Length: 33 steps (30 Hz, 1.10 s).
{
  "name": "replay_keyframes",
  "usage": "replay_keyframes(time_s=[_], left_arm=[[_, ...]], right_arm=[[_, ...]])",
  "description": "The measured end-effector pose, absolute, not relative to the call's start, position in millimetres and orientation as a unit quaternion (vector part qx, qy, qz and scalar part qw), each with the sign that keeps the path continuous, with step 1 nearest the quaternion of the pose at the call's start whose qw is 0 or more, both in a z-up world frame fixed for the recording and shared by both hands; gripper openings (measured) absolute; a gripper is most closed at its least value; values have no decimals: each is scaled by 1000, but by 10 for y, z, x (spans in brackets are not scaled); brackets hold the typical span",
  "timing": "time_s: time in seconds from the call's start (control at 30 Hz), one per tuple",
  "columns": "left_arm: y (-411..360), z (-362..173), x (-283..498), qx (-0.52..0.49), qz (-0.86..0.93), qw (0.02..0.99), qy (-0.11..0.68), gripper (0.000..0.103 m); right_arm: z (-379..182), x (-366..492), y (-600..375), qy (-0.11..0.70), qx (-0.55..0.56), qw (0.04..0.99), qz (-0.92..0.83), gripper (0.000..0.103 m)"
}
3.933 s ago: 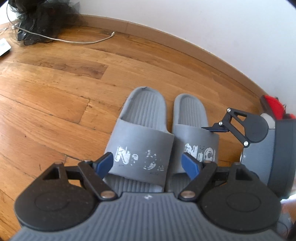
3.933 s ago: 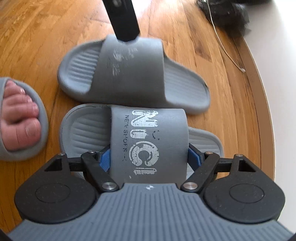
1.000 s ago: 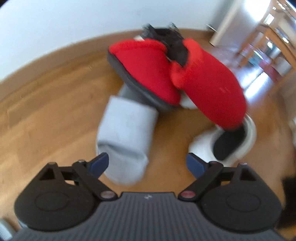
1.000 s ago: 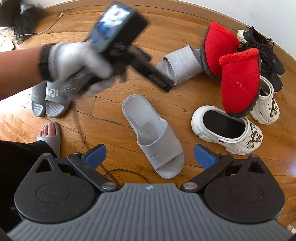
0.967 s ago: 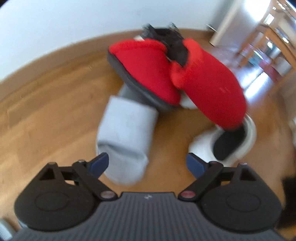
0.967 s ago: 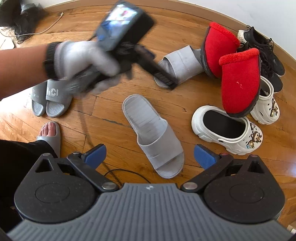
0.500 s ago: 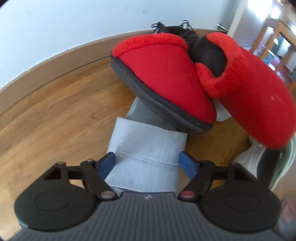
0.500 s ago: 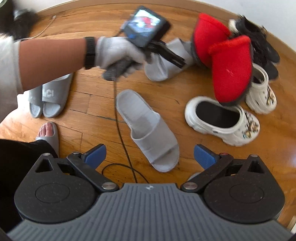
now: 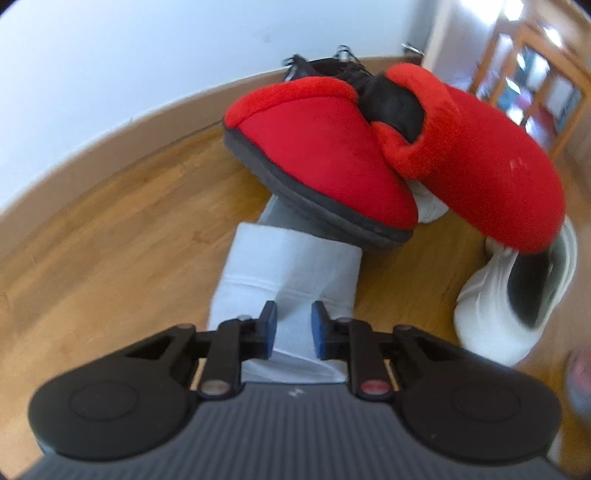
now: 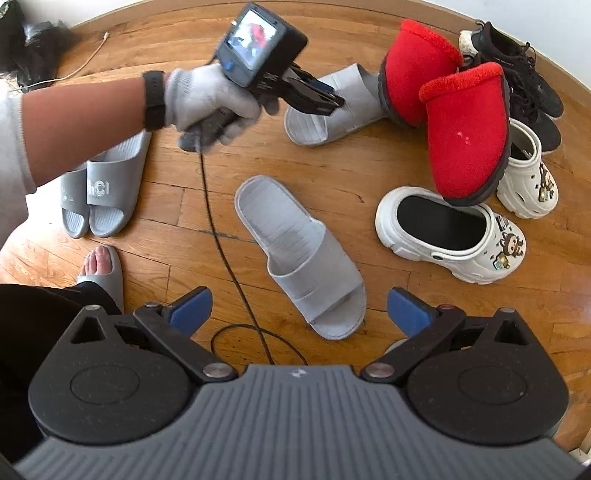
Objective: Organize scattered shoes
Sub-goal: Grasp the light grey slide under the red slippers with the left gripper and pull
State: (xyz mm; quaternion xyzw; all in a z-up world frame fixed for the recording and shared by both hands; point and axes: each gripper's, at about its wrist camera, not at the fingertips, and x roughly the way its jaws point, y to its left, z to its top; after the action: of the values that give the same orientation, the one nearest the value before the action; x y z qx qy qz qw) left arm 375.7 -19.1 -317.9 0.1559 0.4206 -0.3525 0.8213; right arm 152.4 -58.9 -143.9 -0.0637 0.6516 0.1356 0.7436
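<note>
Left gripper (image 9: 291, 328), wide apart half a second ago, now clenched on the strap of a light grey slide (image 9: 288, 273) whose heel lies under a red slipper (image 9: 317, 162); right gripper (image 10: 299, 308) released, hovering over the second light grey slide (image 10: 299, 254) on the floor (image 10: 177, 33). Count on the floor: two light grey slides, two red slippers, two white clogs (image 10: 450, 236), two black sneakers (image 10: 517, 66), two dark grey slides (image 10: 99, 188) paired side by side.
</note>
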Motion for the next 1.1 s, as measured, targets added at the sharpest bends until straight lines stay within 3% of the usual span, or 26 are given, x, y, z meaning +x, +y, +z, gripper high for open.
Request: replay_keyframes(time_s=[0.03,0.1,0.13,0.17,0.37,0.53,0.6,0.77,1.1], left_arm=[[-241,-3152,3735,168,-357,823,408,56],[-311,-3126,3716,175,-360,830,390,80],[-384,-3113,3730,182,-358,836,375,88],[-448,-3106,3747,188,-356,840,364,90],[-686,-3470,3882,247,-331,808,420,89],[-582,-3518,3702,240,-314,828,398,68],[-523,-3524,3658,237,-309,831,397,67],[-261,-3533,3573,232,-304,831,404,67],[266,-3495,3360,254,-305,813,426,79]], right_arm=[[-1432,1536,-600,650,-62,745,133,102],[-1405,1563,-619,647,-58,750,129,102],[-1374,1589,-626,642,-55,754,127,102],[-1346,1608,-635,638,-54,758,126,102],[-1203,1718,-705,611,-57,780,118,102],[-1096,1825,-795,593,-55,797,101,102],[-1064,1864,-804,588,-56,801,98,102],[-929,1996,-768,578,-53,811,74,102],[-174,1982,-631,547,-13,834,70,102]])
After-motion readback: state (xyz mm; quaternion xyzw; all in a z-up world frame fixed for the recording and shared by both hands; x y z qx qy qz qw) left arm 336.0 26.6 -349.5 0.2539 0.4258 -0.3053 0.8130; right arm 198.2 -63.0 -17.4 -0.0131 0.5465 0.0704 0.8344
